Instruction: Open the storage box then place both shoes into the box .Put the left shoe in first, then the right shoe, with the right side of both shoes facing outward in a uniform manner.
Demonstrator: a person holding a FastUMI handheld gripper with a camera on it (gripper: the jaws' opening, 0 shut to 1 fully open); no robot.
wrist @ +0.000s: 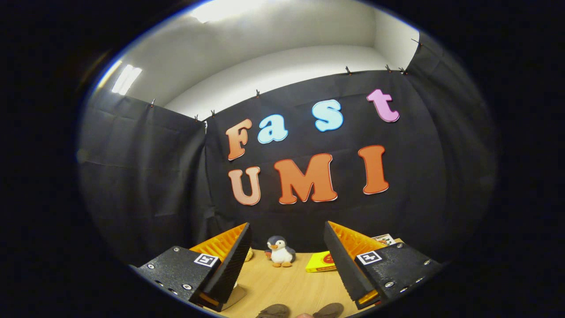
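Observation:
My gripper (288, 247) is held high above a wooden table (287, 282) and stands open, with nothing between its fingers. Low between the fingers, close under me, the brown tops of two shoes (274, 311) (329, 309) peek into sight side by side. A pale corner of some flat object (236, 295) shows beside the left finger; I cannot tell what it is.
A small penguin plush toy (280, 251) stands at the far edge of the table, beyond the fingers. A flat yellow box (321, 262) lies to its right, with a printed card (384, 239) behind the right finger. Black cloth walls close off the booth.

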